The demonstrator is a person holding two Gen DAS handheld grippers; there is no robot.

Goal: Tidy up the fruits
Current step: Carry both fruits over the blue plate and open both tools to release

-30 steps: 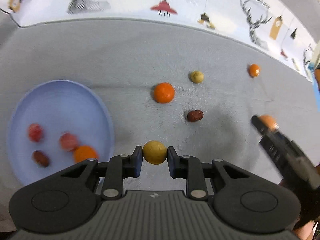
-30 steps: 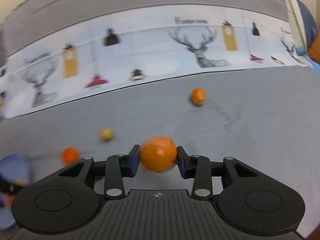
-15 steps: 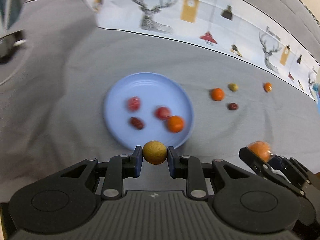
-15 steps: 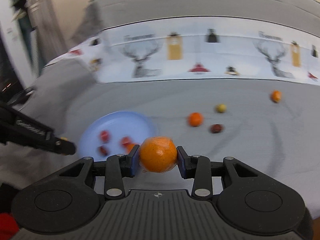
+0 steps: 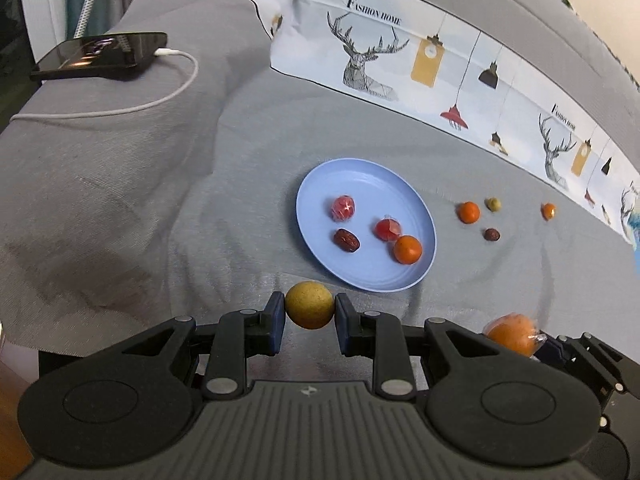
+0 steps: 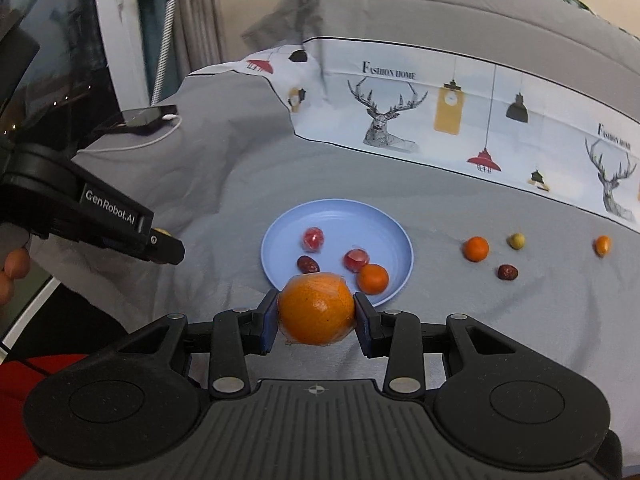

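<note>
Left gripper has its jaws clamped on a yellow fruit, right gripper grips a wrapped orange, both just short of the blue plate holding four fruits.

In your left wrist view, the wrapped orange in your right gripper is half hidden behind your own gripper body, and that gripper's far finger cannot be seen. In your right wrist view, the yellow fruit shows only as a sliver above your left gripper. The small greenish fruit near the cover's printed edge is too small to identify. The phone is partly hidden there.
</note>
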